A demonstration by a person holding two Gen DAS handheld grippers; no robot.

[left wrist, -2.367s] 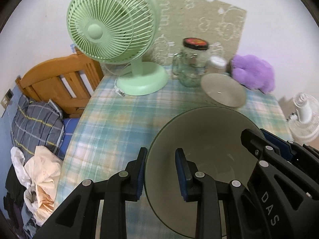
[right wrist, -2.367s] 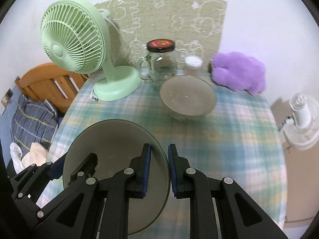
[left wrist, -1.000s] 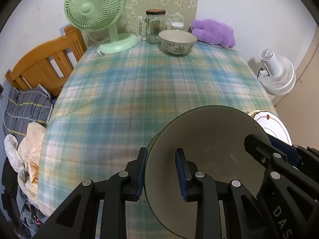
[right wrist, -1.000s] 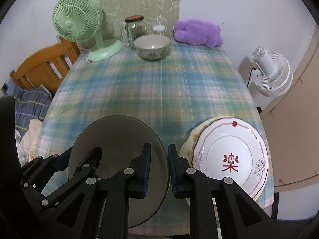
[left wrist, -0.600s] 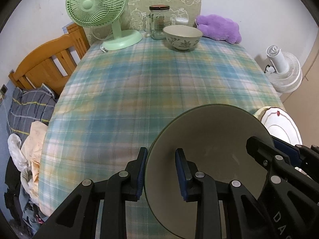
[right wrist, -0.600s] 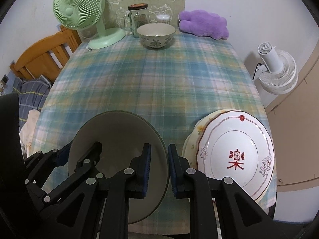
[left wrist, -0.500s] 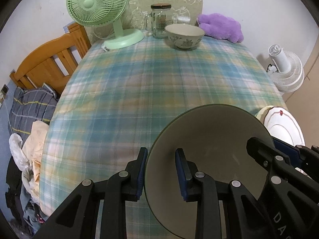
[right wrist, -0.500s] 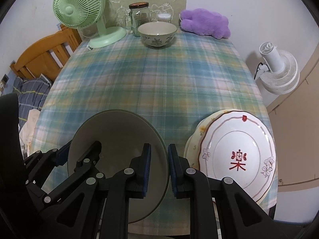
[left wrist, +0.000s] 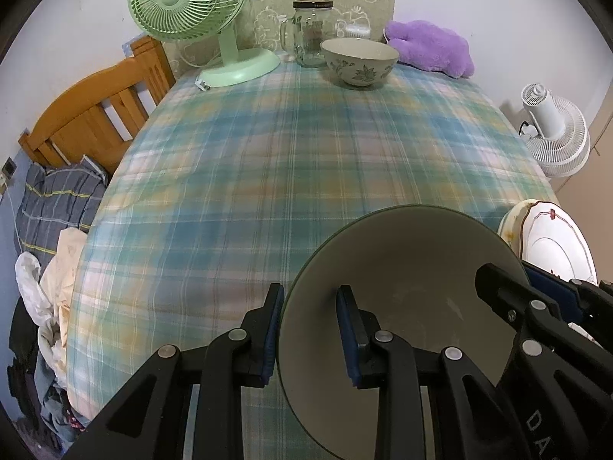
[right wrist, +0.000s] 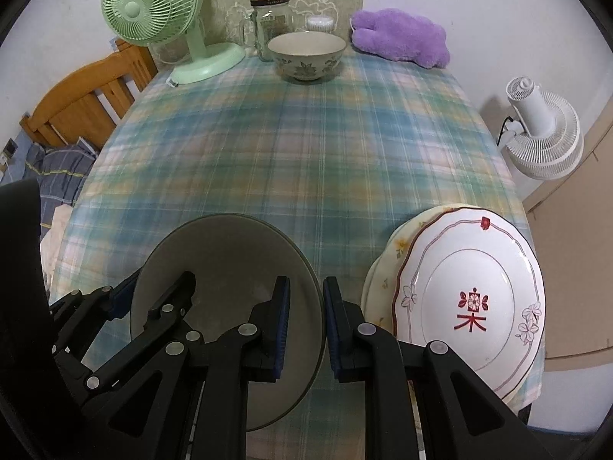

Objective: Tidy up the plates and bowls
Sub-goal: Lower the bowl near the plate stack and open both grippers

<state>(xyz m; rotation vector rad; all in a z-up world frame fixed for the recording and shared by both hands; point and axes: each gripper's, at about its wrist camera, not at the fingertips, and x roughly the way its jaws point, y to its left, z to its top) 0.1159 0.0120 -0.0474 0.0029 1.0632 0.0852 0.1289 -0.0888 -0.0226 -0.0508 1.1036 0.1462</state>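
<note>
The grey-green bowl [left wrist: 402,306], gripped at opposite rims by the left tongs [left wrist: 310,329] and right tongs [right wrist: 304,329], has been carried back from the floral bowl [right wrist: 306,55] to just beside the plate stack [right wrist: 471,303], likely for setting down on the desk [left wrist: 306,153].

green fan [left wrist: 184,4] | glass jar [left wrist: 311,34] (lidded) | purple plush [left wrist: 433,48] | white fan [left wrist: 555,134] | plaid tablecloth [left wrist: 287,161]

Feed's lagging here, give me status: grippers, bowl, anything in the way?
Left gripper and right gripper both clamped on grey bowl, opposite rims. Floral bowl at far end. Plates stacked right. Cloth between bare.
</note>
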